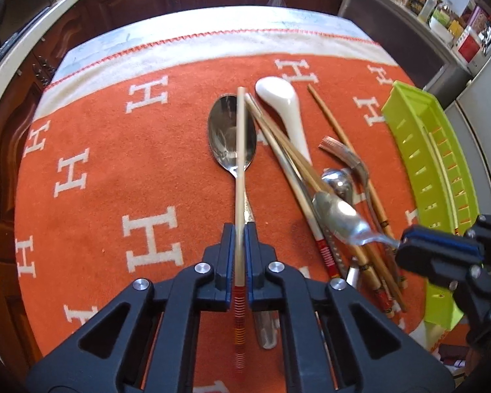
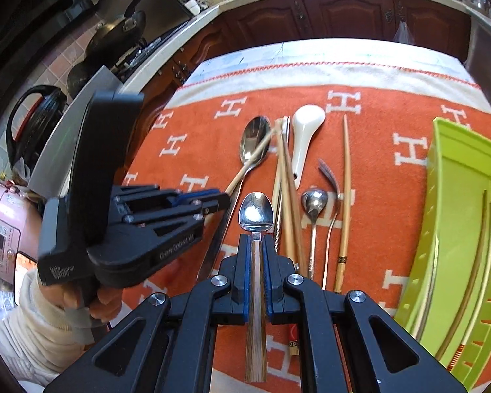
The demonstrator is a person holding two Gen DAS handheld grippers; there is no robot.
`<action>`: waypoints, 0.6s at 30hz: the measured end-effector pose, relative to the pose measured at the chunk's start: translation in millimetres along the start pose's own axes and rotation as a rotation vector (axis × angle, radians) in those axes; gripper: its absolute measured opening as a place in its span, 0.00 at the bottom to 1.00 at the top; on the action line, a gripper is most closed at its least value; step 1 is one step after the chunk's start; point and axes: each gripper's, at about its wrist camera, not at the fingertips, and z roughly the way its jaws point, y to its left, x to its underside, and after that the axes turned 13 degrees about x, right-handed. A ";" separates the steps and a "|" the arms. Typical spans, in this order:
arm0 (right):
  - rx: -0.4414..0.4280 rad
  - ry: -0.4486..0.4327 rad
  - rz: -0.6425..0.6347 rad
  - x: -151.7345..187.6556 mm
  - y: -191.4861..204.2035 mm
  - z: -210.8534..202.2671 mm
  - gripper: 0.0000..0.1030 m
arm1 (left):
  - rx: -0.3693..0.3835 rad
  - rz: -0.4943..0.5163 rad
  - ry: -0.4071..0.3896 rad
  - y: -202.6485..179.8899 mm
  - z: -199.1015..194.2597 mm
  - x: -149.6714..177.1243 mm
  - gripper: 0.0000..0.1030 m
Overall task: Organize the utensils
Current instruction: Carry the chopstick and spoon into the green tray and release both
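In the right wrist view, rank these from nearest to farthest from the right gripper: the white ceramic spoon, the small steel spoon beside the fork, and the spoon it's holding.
1. Held spoon, clamped in the right gripper, straight ahead.
2. Small steel spoon, ahead and slightly right.
3. White ceramic spoon, farthest, toward the cloth's far edge.

- Orange cloth [image 1: 114,163] with white H letters, spread over the table
- Dark wooden cabinets [image 2: 343,16] behind
- Pink cooker [image 2: 3,229], black pan [image 2: 121,32] at left

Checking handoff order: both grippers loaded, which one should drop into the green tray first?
Right, probably. The right gripper, shut on a small spoon, is nearest the green tray. The left gripper clamps a chopstick farther from it.
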 end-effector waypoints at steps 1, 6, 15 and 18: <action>0.003 -0.012 0.009 0.3 -1.9 -4.9 0.06 | 0.006 -0.007 -0.011 -1.5 -5.3 0.4 0.03; 0.016 -0.069 0.072 2.7 -19.7 -33.9 0.06 | 0.050 -0.022 -0.067 -17.0 -39.8 1.3 0.03; 0.093 -0.174 0.226 20.5 -86.9 -95.0 0.06 | 0.201 0.045 -0.064 -99.1 -65.3 -5.3 0.03; 0.124 -0.181 0.288 29.2 -115.4 -102.3 0.06 | 0.236 0.065 -0.028 -128.7 -54.3 -8.5 0.03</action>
